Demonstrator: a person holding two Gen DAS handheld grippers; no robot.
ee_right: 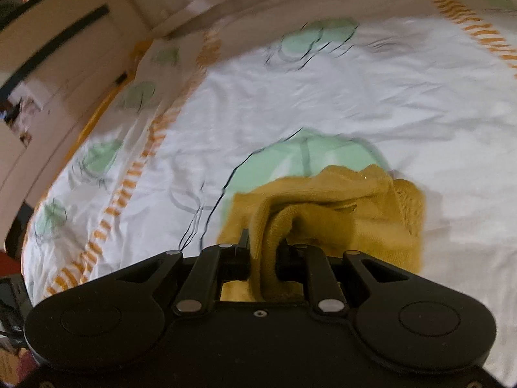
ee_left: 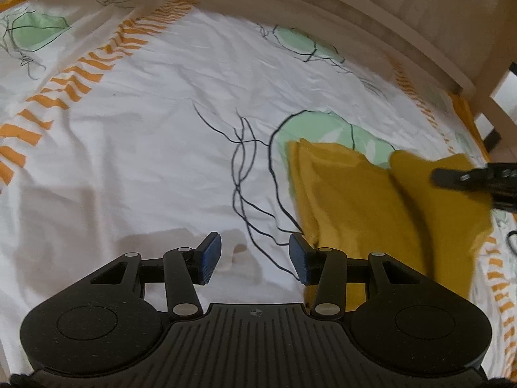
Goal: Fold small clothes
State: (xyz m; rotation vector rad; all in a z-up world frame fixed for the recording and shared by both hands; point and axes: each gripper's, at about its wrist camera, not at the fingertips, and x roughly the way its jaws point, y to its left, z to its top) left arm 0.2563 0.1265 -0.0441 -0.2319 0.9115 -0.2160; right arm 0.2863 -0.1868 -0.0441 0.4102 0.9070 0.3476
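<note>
**Right gripper pinches mustard knit, left idle**

Right gripper (ee_right: 263,255) clamps a bunched fold of the mustard knit garment (ee_right: 339,213) on the printed bedsheet (ee_right: 323,97); left gripper (ee_left: 255,258) gapes empty beside it. Soft, light, floppy — likely sags, so grab hems or corners.

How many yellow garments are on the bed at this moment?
1. A single mustard-yellow garment lies on the white patterned bedsheet, over a green print; one bunched fold is clamped in the right gripper. The left gripper is open beside it. Layers underneath may be hidden.
</note>
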